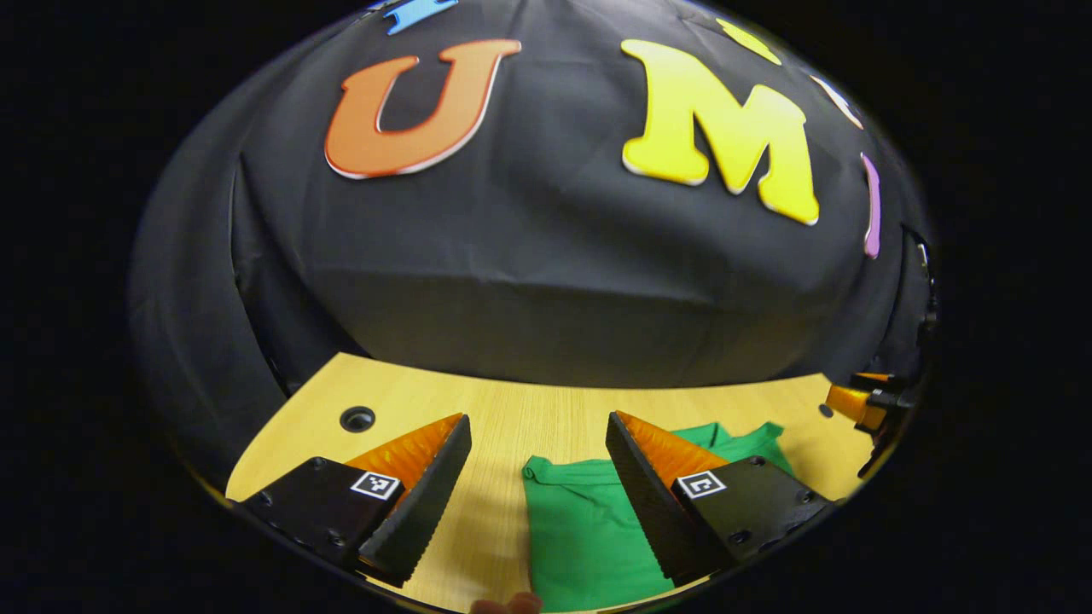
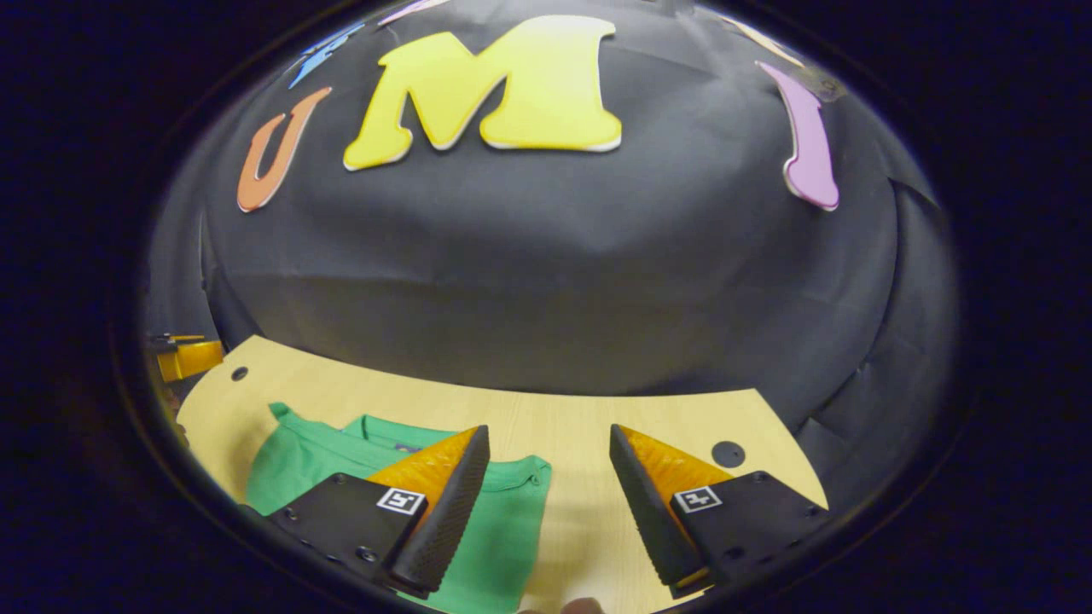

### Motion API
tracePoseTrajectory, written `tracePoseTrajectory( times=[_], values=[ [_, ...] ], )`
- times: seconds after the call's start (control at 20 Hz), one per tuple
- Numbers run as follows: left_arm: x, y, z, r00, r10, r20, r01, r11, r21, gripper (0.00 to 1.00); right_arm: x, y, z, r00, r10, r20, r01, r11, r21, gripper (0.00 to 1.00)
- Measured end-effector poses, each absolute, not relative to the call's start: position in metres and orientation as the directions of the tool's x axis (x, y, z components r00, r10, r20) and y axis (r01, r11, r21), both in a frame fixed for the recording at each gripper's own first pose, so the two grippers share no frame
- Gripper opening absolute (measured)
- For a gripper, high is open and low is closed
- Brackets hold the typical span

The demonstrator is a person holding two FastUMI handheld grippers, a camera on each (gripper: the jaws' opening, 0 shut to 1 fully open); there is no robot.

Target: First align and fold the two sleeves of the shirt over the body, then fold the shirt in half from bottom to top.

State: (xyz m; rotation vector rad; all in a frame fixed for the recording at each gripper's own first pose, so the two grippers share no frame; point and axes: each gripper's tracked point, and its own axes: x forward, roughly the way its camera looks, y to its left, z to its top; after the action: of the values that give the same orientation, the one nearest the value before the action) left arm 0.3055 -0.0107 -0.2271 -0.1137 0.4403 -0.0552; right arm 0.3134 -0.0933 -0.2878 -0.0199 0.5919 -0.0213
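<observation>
both hand-held grippers, left (image 1: 537,465) and right (image 2: 550,477), hang wide open, holding nothing, above the near table edge. green cotton shirt (image 1: 589,529) lies flat mid light wooden table (image 1: 529,414). sleeves look tucked already; bottom-to-top fold seemingly not yet done.

Shirt (image 1: 580,529): we see its lower part cut off by the left gripper view's bottom edge, its middle hidden behind a finger | right gripper view: its near part likewise cut off | sleeves: we cannot tell how they lie.
</observation>
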Motion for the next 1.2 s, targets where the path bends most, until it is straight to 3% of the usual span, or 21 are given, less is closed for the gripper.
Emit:
tracePoseTrajectory(
  times=[0.15,0.3,0.35,0.4,0.55,0.6,0.65,0.75,0.9,0.95,1.0,1.1,1.15,1.2],
  values=[
    [0.274,-0.001,-0.149,0.953,-0.057,-0.297,0.031,0.995,-0.092,1.00,0.285,-0.087,-0.225,0.885,-0.045,-0.463,0.030,0.999,-0.040,0.96],
    [0.237,0.002,-0.084,0.982,-0.048,-0.185,0.041,0.998,-0.043,1.00,0.246,-0.074,-0.160,0.928,-0.042,-0.370,0.024,0.998,-0.054,0.94],
    [0.222,0.002,-0.065,0.986,-0.049,-0.162,0.044,0.999,-0.028,1.00,0.231,-0.070,-0.142,0.937,-0.037,-0.347,0.017,0.998,-0.060,0.96],
    [0.207,0.001,-0.048,0.988,-0.052,-0.145,0.051,0.999,-0.016,0.94,0.216,-0.068,-0.124,0.945,-0.040,-0.325,0.019,0.998,-0.068,0.96],
    [0.157,-0.006,-0.009,0.995,-0.041,-0.094,0.038,0.999,-0.036,0.94,0.173,-0.069,-0.074,0.970,-0.084,-0.227,0.065,0.994,-0.090,0.93],
    [0.140,-0.009,-0.002,0.996,-0.036,-0.079,0.033,0.998,-0.047,1.00,0.154,-0.068,-0.060,0.974,-0.099,-0.205,0.082,0.993,-0.090,0.95],
    [0.121,-0.012,0.003,0.997,-0.033,-0.069,0.029,0.998,-0.057,1.00,0.135,-0.066,-0.049,0.976,-0.106,-0.192,0.093,0.993,-0.078,0.93],
    [0.089,-0.014,0.006,0.999,-0.023,-0.049,0.022,0.999,-0.034,1.00,0.099,-0.060,-0.030,0.981,-0.111,-0.159,0.101,0.993,-0.064,0.97],
    [0.049,-0.021,-0.008,0.998,-0.015,-0.062,0.014,1.000,-0.014,1.00,0.056,-0.054,-0.022,0.987,-0.122,-0.109,0.112,0.989,-0.097,0.93],
    [0.037,-0.025,-0.013,0.997,-0.022,-0.070,0.021,1.000,-0.016,0.94,0.043,-0.051,-0.023,0.987,-0.118,-0.107,0.107,0.989,-0.107,0.95],
    [0.025,-0.029,-0.016,0.996,-0.037,-0.076,0.035,0.999,-0.021,1.00,0.028,-0.045,-0.026,0.987,-0.113,-0.113,0.101,0.989,-0.111,0.95],
    [0.007,-0.036,-0.018,0.995,-0.052,-0.080,0.050,0.998,-0.029,1.00,0.004,-0.035,-0.031,0.986,-0.091,-0.139,0.078,0.992,-0.099,0.94],
    [0.002,-0.040,-0.015,0.995,-0.061,-0.073,0.059,0.998,-0.034,0.94,-0.004,-0.033,-0.032,0.986,-0.088,-0.144,0.075,0.993,-0.089,0.94],
    [-0.003,-0.042,-0.012,0.996,-0.066,-0.066,0.064,0.997,-0.036,1.00,-0.011,-0.030,-0.033,0.985,-0.084,-0.151,0.074,0.994,-0.075,0.95]
  ],
)
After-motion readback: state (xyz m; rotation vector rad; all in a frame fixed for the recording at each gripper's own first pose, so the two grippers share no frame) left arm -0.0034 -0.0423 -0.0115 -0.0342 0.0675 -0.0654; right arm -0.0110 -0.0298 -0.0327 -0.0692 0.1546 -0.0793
